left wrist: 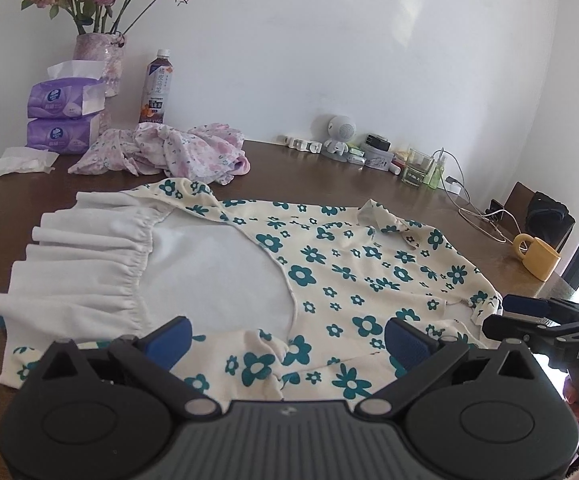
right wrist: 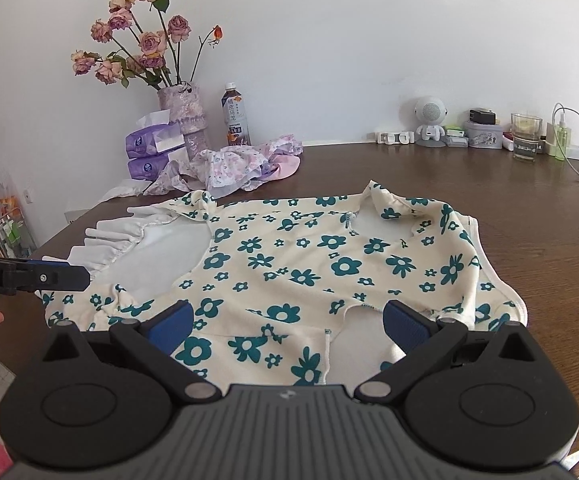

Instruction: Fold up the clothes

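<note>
Cream cotton dress with teal flowers [left wrist: 329, 272] lies spread flat on the brown wooden table [left wrist: 329, 168]; the left gripper [left wrist: 287, 334] hovers with fingers apart. From the right wrist, the right gripper [right wrist: 287, 322] gapes over the near hem; pinching one layer could skew the fold.

Left gripper [left wrist: 287, 340] fingers spread — floral dress [left wrist: 329, 280] flat on table [left wrist: 329, 168].
</note>
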### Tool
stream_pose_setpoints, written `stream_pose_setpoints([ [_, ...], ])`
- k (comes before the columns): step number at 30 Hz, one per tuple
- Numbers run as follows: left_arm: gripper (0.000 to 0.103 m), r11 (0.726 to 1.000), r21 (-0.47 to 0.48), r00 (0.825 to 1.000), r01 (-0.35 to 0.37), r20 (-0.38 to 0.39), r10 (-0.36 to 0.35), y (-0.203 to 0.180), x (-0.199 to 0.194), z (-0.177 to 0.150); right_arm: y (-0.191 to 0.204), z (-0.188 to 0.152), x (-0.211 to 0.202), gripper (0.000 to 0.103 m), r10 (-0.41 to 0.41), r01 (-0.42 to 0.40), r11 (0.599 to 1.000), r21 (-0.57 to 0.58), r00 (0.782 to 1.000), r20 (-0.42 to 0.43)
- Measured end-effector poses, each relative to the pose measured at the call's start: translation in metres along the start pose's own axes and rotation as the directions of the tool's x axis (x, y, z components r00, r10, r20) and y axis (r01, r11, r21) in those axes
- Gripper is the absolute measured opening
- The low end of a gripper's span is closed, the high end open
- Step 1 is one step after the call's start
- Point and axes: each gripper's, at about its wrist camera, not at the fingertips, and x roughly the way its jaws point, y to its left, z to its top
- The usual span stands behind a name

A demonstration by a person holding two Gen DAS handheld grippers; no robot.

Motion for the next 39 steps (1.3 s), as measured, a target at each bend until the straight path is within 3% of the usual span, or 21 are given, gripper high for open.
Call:
stream_pose_setpoints([
  [8, 0.103, 1.0, 0.014, 1.0, -0.013, -0.017, 0.013, -0.007, 0.008, 0.003, -0.007, 0.001, -0.006, 0.103, 0.008, -0.008, 1.0, -0.001, 1.0, 0.026],
  [15, 0.103, 0.999, 0.015, 0.999, -0.035, -0.025, 0.035, -0.009, 0.014, 0.003, -0.015, 0.0, 0.008, 0.103, 0.032, -0.032, 0.999, 0.002, 0.999, -0.03],
  [23, 0.103, 0.998, 0.017, 0.998, -0.061, -0.015, 0.061, -0.013, 0.02, 0.007, -0.028, 0.003, 0.01, 0.103, 0.116, -0.116, 0.993, 0.017, 0.993, 0.011],
  [27, 0.103, 0.999, 0.023, 0.999, -0.048, -0.009, 0.049, -0.014, 0.026, 0.005, -0.035, 0.008, 0.02, 0.103, 0.152, -0.152, 0.987, 0.044, 0.988, 0.004],
  [39, 0.103, 0.999, 0.04, 1.0, -0.006, 0.012, 0.006, -0.01, 0.039, 0.016, -0.032, 0.025, 0.04, 0.103, 0.136, -0.136, 0.991, 0.008, 0.991, -0.002],
])
